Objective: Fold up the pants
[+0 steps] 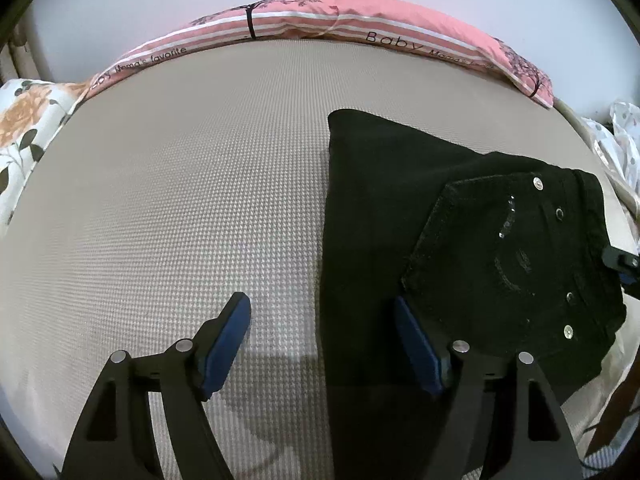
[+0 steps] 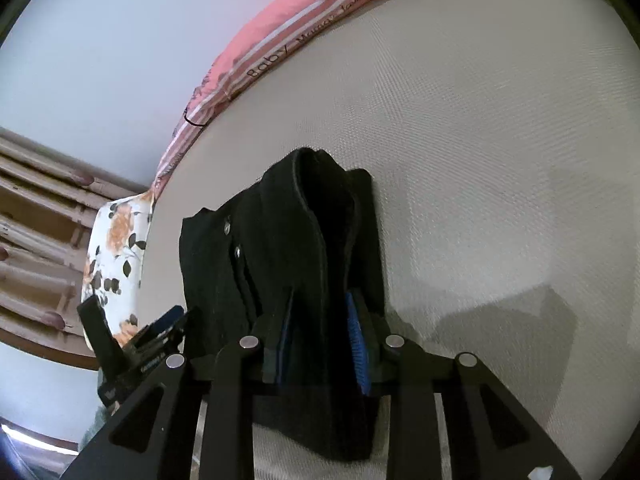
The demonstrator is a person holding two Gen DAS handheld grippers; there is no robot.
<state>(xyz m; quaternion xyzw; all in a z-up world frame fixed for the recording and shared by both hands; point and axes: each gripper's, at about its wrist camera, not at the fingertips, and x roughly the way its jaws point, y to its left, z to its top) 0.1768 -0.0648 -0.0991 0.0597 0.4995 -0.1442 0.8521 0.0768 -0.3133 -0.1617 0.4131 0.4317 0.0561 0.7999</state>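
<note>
I find the black pants (image 1: pixel 460 240) already folded into a compact stack on the bed (image 1: pixel 180 200), near its right edge, pocket and rivets uppermost. My right hand-held gripper (image 2: pixel 320 320) stands narrow around a fabric fold at the stack's end; I cannot tell whether it pinches. My left hand-held gripper (image 1: pixel 322 316) stands wide, empty, straddling the stack's edge. I judge only final tidying remains.
</note>
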